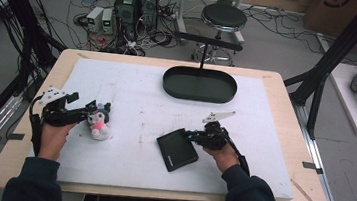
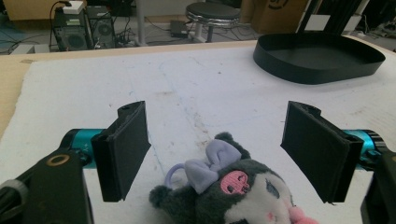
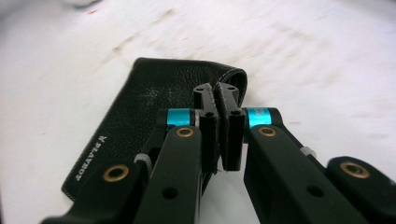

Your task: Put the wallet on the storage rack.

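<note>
At the left of the high view, the left gripper stands wide open around a small plush toy lying on the desk, its jaws either side of the toy's head without touching it. At upper centre sits an empty black tray. Right of centre, the right gripper is pinched closed on the edge of a black leather wallet that lies flat. Judging by this, nothing is in the tray yet; both grasps and carries remain.
</note>
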`<state>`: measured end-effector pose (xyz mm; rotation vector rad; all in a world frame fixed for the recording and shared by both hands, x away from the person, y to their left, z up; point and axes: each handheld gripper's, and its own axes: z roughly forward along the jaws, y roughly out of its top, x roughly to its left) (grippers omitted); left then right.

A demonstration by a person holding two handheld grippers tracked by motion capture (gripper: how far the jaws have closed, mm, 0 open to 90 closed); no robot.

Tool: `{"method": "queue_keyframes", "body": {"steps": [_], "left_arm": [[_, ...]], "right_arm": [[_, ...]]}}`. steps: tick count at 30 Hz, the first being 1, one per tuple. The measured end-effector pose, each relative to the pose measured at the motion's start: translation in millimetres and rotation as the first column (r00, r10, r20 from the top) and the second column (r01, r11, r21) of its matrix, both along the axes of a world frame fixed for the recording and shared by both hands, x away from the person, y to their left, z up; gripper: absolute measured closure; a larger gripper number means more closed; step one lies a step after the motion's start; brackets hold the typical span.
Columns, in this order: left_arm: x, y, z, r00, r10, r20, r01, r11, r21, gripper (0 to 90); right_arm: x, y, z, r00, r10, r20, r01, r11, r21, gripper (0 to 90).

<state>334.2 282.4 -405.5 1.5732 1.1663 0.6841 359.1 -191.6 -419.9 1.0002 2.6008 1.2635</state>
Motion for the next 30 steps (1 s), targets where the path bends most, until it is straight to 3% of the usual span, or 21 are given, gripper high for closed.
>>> {"method": "queue_keyframes", "body": {"steps": [3,7,10,12,13,14,15,18,23,24,25,27,30], "left_arm": [[-0.1,0.4,0.0,1.0000,0.000,0.001,0.000,1.0000,0.003,22.6],[0.2,-0.3,0.4,1.0000,-0.001,0.003,0.001,1.0000,0.005,22.6],[0.1,-0.7,0.5,1.0000,-0.001,0.002,0.001,1.0000,0.007,22.6],[-0.2,-0.4,1.1,1.0000,0.000,0.005,0.000,1.0000,0.006,22.6],[-0.2,-0.4,1.1,1.0000,0.000,0.005,0.000,1.0000,0.006,22.6],[-0.2,0.3,1.2,1.0000,0.002,0.005,-0.002,1.0000,0.008,22.6],[-0.2,0.3,1.2,1.0000,0.002,0.005,-0.002,1.0000,0.008,22.6],[0.3,0.5,0.9,1.0000,0.004,0.006,-0.004,1.0000,0.005,22.6],[0.4,0.2,1.2,1.0000,0.003,0.007,-0.003,1.0000,0.007,22.6],[0.3,0.1,1.3,1.0000,0.003,0.007,-0.003,1.0000,0.009,22.6],[0.3,0.1,1.3,1.0000,0.003,0.007,-0.003,1.0000,0.009,22.6],[0.0,-0.1,1.5,1.0000,0.003,0.008,-0.004,1.0000,0.008,22.6],[-0.1,-0.3,1.5,1.0000,0.002,0.007,-0.002,1.0000,0.009,22.6]], "right_arm": [[3.0,-17.1,11.3,0.9974,-0.047,0.056,0.047,0.9989,-0.005,89.1],[1.5,-38.2,30.6,0.9853,-0.109,0.131,0.111,0.9938,-0.009,89.4],[-0.5,-52.9,43.9,0.9695,-0.158,0.188,0.164,0.9862,-0.020,89.5],[-2.2,-61.6,51.5,0.9545,-0.188,0.232,0.202,0.9785,-0.039,89.5],[-2.2,-61.6,51.5,0.9545,-0.188,0.232,0.202,0.9785,-0.039,89.5],[-4.2,-69.2,59.2,0.9404,-0.208,0.269,0.234,0.9698,-0.069,89.6],[-4.2,-69.2,59.2,0.9404,-0.208,0.269,0.234,0.9698,-0.069,89.6],[-8.0,-76.7,72.1,0.9269,-0.204,0.315,0.255,0.9581,-0.130,89.7],[-9.8,-68.3,75.1,0.9332,-0.159,0.322,0.216,0.9650,-0.149,89.7],[-9.4,-60.9,72.2,0.9378,-0.133,0.321,0.183,0.9741,-0.132,89.7],[-9.4,-60.9,72.2,0.9378,-0.133,0.321,0.183,0.9741,-0.132,89.7],[-7.3,-50.7,68.9,0.9468,-0.123,0.297,0.159,0.9824,-0.098,89.7],[-6.7,-40.5,63.7,0.9391,-0.117,0.323,0.157,0.9826,-0.099,89.7]]}}
